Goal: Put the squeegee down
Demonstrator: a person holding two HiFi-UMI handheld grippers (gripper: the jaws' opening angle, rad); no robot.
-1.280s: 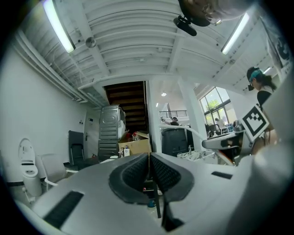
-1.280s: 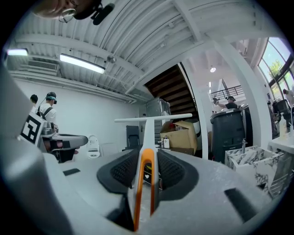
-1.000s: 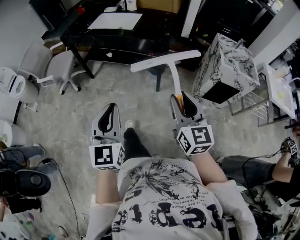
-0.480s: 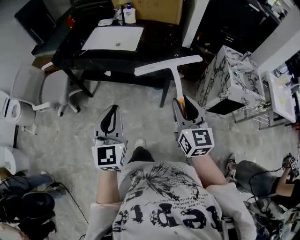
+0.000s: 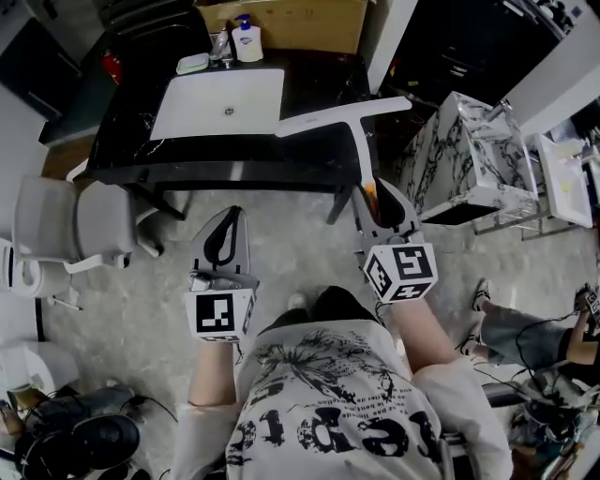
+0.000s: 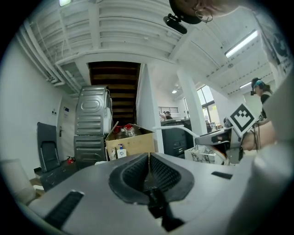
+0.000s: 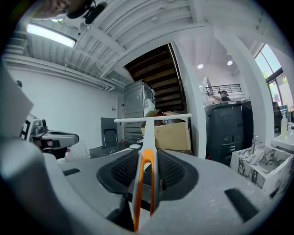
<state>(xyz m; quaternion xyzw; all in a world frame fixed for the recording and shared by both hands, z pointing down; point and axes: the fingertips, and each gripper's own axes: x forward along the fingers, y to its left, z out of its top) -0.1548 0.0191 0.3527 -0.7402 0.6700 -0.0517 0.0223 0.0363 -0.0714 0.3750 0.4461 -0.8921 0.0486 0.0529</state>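
Note:
The squeegee (image 5: 344, 113) has a long white blade and a white handle with an orange grip (image 7: 143, 176). My right gripper (image 5: 377, 197) is shut on that handle and holds it out level. The blade (image 7: 152, 119) lies crosswise ahead, over the right end of a black table (image 5: 234, 172). A white sink basin (image 5: 221, 102) is set into the table. My left gripper (image 5: 225, 223) hovers over the floor just short of the table's front edge. Its pads (image 6: 138, 170) meet with nothing between them.
A soap bottle (image 5: 247, 42) and a small dish stand at the table's far edge, in front of a cardboard box (image 5: 300, 21). A marbled white box (image 5: 469, 155) sits to the right, a grey chair (image 5: 66, 223) to the left. A person's legs (image 5: 520, 336) show at lower right.
Both grippers and the squeegee have come forward toward the black table. The blade, before over the floor in front of it, now hangs over the tabletop beside the basin.

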